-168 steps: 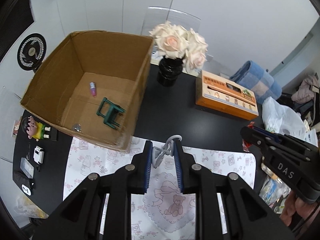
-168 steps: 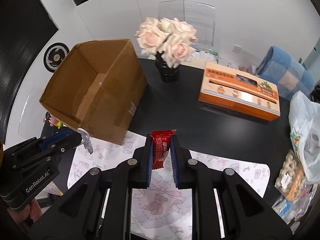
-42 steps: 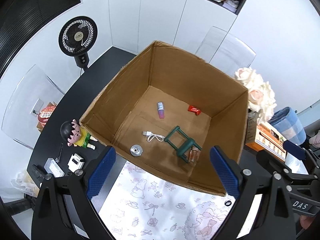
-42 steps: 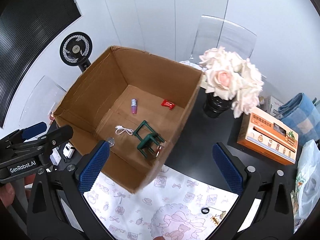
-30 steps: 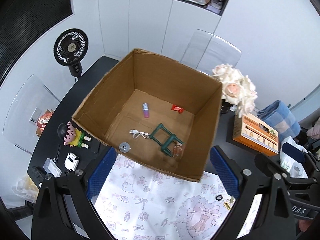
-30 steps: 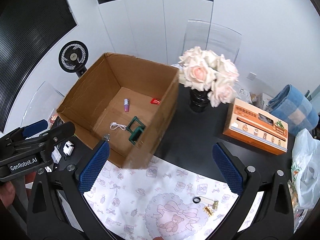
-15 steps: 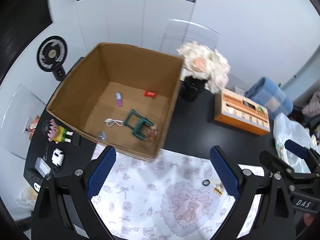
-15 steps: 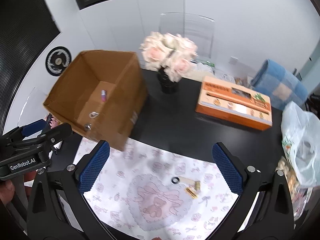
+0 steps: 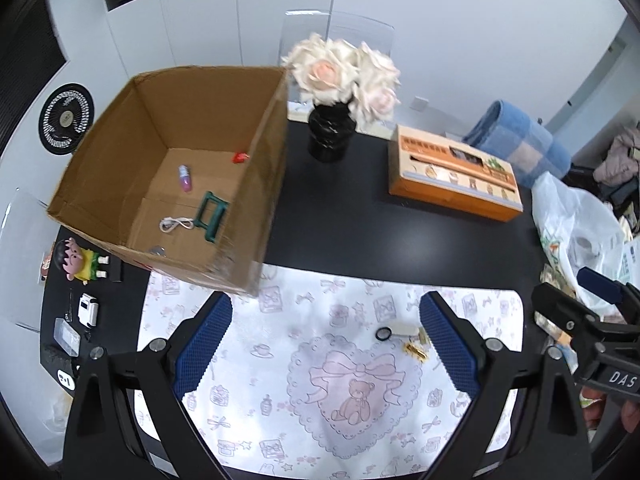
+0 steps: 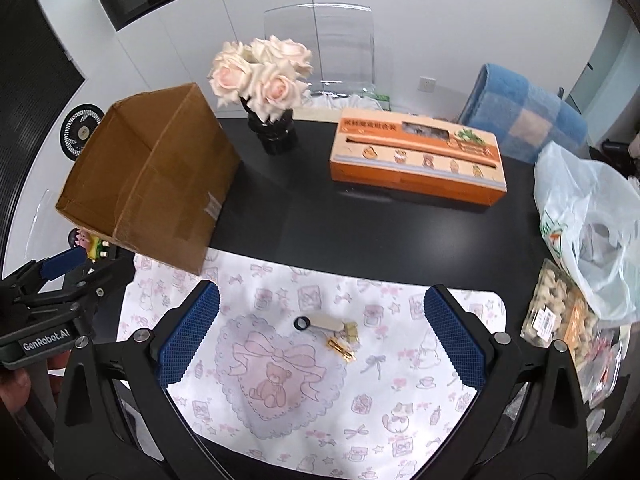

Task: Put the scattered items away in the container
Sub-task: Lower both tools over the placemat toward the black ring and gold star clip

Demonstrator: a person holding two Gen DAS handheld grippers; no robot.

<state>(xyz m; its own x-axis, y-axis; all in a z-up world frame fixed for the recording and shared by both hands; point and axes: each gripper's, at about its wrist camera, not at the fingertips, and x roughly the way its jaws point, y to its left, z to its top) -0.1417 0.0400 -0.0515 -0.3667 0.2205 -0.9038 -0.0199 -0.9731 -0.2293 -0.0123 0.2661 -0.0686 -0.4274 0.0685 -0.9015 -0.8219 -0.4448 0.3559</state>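
Note:
The open cardboard box [image 9: 256, 216] stands at the left on the black table; inside lie a red packet [image 9: 240, 157], a pink tube [image 9: 185, 178], a green toy stool [image 9: 211, 216] and a white cable [image 9: 176, 224]. On the patterned mat [image 10: 280, 420] lie a black ring [image 10: 301, 323], a beige flat piece [image 10: 326, 322] and gold clips [image 10: 342, 348]. My left gripper [image 9: 326, 344] hovers open over the mat, the small items near its right finger. My right gripper [image 10: 320, 332] is wide open above those same items, holding nothing. From the right wrist view the box [image 10: 160, 184] shows only its outside.
A black vase of pale roses [image 9: 332, 136] stands behind the box. An orange carton [image 10: 416, 156], a blue blanket [image 10: 520, 116], a plastic bag [image 10: 580, 220] and snack packs [image 10: 560, 320] fill the right side. A toy figure [image 9: 76, 260] and small gadgets lie left of the mat.
Both grippers have swung away from above the box and down over the mat. The cable and red packet they held earlier now lie in the box. Both stay open.

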